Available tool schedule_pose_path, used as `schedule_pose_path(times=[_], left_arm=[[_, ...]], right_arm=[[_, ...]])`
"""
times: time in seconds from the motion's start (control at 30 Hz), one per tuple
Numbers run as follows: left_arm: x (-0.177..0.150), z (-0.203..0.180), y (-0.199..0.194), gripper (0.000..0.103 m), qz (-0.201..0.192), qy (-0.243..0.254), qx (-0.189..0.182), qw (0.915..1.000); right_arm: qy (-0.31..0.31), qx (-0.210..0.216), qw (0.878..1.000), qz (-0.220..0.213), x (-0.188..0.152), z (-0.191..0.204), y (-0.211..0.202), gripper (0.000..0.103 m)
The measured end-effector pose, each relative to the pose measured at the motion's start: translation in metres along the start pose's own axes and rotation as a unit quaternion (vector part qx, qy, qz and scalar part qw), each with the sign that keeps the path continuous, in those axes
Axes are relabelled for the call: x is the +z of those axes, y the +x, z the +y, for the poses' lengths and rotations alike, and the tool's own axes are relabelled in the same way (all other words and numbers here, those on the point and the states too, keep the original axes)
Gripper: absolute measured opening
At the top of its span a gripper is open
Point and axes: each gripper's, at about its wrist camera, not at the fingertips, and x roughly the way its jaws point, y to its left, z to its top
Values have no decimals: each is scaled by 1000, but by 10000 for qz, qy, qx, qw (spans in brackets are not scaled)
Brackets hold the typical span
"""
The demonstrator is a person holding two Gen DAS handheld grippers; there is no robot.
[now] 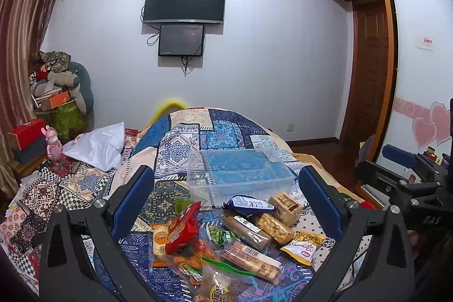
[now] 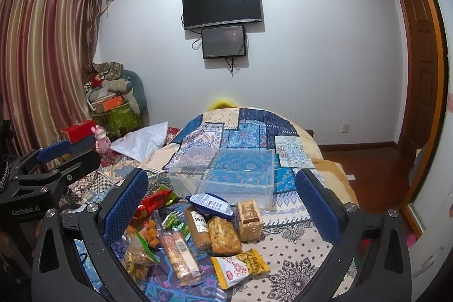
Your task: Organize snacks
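Observation:
Several wrapped snacks lie in a heap on the patterned bedspread (image 1: 181, 149): a red bag (image 1: 182, 227), a blue pack (image 1: 249, 204), a peanut bar (image 1: 274, 228) and a yellow sachet (image 1: 304, 246). Behind them stands a clear plastic bin (image 1: 240, 176) with nothing in it. My left gripper (image 1: 226, 196) hovers open above the heap, holding nothing. In the right wrist view my right gripper (image 2: 222, 198) is open too, over the same heap: blue pack (image 2: 209, 203), peanut bar (image 2: 223, 235), yellow sachet (image 2: 240, 266), clear bin (image 2: 226, 174). Each gripper shows at the edge of the other's view.
A white pillow (image 1: 99, 146) and a pink toy figure (image 1: 53, 146) lie at the left of the bed. Boxes and cushions pile in the far left corner (image 1: 59, 92). A wardrobe (image 1: 419, 47) stands at the right, with wooden floor (image 2: 365, 160) beside the bed.

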Motion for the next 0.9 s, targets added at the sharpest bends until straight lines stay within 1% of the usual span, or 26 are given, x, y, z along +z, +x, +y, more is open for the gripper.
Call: schedule_pose_path(times=[0.9], left_arm=[[-3, 3, 1, 103, 19, -61, -8, 10000]], right_arm=[[7, 6, 10000, -42, 1, -1, -1, 103]])
